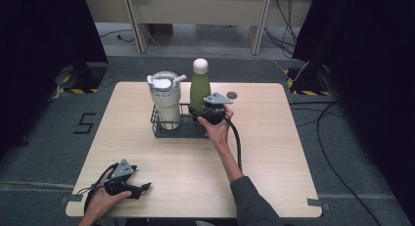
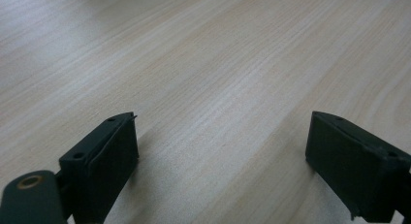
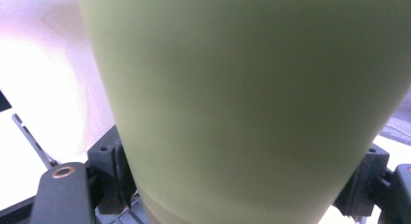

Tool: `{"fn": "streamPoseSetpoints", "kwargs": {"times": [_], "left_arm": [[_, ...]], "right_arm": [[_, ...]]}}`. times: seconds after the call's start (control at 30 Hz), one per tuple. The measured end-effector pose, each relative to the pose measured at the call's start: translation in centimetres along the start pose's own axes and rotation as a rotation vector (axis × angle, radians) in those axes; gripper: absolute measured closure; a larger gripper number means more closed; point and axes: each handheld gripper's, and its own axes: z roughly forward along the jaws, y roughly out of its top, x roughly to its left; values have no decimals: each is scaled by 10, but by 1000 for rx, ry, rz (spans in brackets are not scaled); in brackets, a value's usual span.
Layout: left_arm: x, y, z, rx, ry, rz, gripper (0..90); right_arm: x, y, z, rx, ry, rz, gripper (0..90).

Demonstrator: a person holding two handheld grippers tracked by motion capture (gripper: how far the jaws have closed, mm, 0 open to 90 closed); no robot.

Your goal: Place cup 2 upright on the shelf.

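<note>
Right hand-held gripper (image 1: 208, 112), frame centre: clamped on green bottle (image 1: 199, 89) standing in wire rack (image 1: 161, 131) beside white tumbler (image 1: 165, 96). Left hand-held gripper (image 1: 139, 189), lower left: jaws wide apart over bare counter (image 1: 274, 152).

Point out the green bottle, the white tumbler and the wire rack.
green bottle (image 1: 199, 90): high view, on its body.
white tumbler (image 1: 165, 103): high view, on its side wall.
wire rack (image 1: 155, 126): high view, on its left wall.

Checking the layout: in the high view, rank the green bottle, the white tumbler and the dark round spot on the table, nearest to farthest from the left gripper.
From the left gripper:
1. White tumbler, rack's left side.
2. Green bottle, rack's right side.
3. Dark round spot, far right.
</note>
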Motion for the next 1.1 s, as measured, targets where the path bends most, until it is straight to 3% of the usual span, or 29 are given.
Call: {"fn": "streamPoseSetpoints", "kwargs": {"times": [0.3, 0.63, 0.97, 1.1], "left_arm": [[0, 0, 0, -1, 0, -1, 108], [0, 0, 0, -3, 1, -2, 108], [0, 0, 0, -3, 1, -2, 109], [0, 0, 0, 0, 1, 1, 109]], "right_arm": [[3, -8, 6, 22, -5, -8, 210], [7, -11, 5, 11, -17, -46, 209], [7, -11, 5, 19, -18, -46, 204], [6, -9, 1, 13, -12, -36, 164]]}}
